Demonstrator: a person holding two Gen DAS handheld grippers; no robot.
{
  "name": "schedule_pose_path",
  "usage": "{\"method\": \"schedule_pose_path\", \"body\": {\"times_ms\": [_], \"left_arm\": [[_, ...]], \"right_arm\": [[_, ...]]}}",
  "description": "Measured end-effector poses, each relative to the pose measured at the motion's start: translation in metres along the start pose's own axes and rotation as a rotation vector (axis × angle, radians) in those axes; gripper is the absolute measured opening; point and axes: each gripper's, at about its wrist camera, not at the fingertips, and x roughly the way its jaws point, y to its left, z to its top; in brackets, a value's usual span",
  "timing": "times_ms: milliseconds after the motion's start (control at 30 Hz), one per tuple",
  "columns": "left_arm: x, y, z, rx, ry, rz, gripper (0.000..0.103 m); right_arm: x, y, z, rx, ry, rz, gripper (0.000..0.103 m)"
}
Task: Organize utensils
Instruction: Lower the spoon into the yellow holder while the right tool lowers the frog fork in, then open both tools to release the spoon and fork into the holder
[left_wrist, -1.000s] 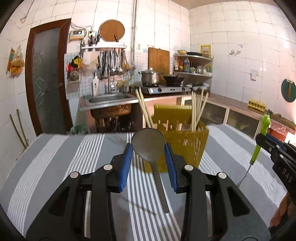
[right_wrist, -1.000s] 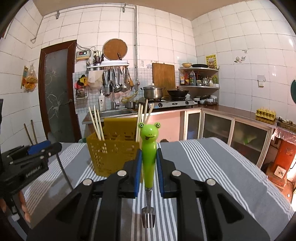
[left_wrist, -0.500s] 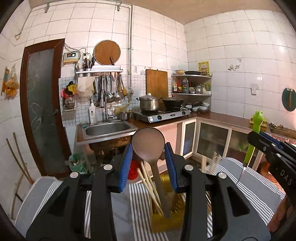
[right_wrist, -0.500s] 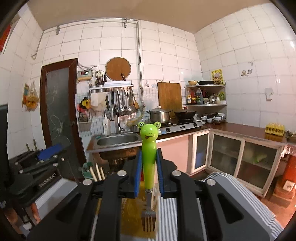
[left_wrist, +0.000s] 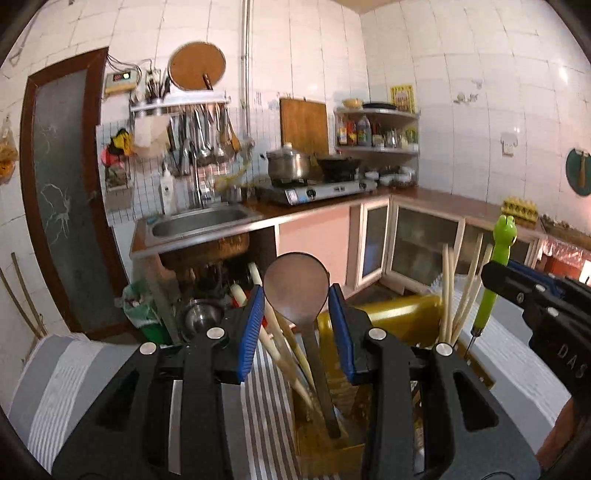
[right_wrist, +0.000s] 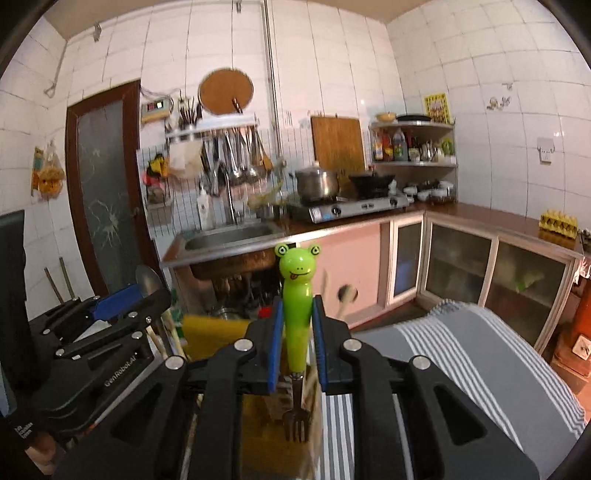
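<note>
Both utensils are in hand and poised above the holder; the drop-in step is under way, not yet done.

Left claw (left_wrist: 296, 308): blue pads clamped on the bowl of a spoon (left_wrist: 296, 286), bowl up, handle hanging down into the yellow utensil holder (left_wrist: 402, 317). The handle end looks to be inside the holder's near compartment, among the chopsticks (left_wrist: 284, 347) leaning there; whether it rests on the bottom I cannot tell.

Right claw (right_wrist: 297, 341): pads closed tight on the green frog-faced handle of a fork (right_wrist: 297, 295), tines down, over the same holder (right_wrist: 214, 334). Tines seem to sit at about the rim of a compartment; blur makes the exact slot unclear. More chopsticks (left_wrist: 448, 291) stand in the holder's far side, next to where the fork comes in.

The holder stands on a table covered by a grey-and-white striped cloth (left_wrist: 74, 373), near its far edge.

Next move, as I judge it: lower each utensil straight down until it bears on the holder floor, then part the pads and lift clear. Care is needed so the spoon handle doesn't snag the leaning chopsticks, and the fork tines don't catch the holder's slotted wall or tip it.

Writing: "GenRobot.AI" on the left claw body seen from the right wrist view; "DAS…" on the right claw body (left_wrist: 546, 317) seen from the left, the rest cut off. The yellow wall poster and bottle labels are too small to read.
</note>
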Motion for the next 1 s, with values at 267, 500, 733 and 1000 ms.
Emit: {"method": "schedule_pose_path", "body": {"times_ms": [267, 500, 733, 1000], "left_arm": [[-0.004, -0.003, -0.017, 0.007, 0.014, -0.007, 0.036], [-0.063, 0.014, -0.029, 0.002, -0.025, 0.053, 0.069], [-0.155, 0.039, -0.058, -0.101, -0.092, 0.092, 0.098], [-0.221, 0.038, -0.113, -0.146, -0.054, 0.093, 0.098]], "right_arm": [[0.025, -0.006, -0.027, 0.004, 0.104, -0.02, 0.016], [-0.003, -0.009, -0.027, -0.027, 0.081, -0.041, 0.055], [-0.078, -0.008, -0.038, -0.043, 0.032, -0.015, 0.09], [-0.163, 0.005, -0.102, -0.065, 0.024, 0.014, 0.098]]}}
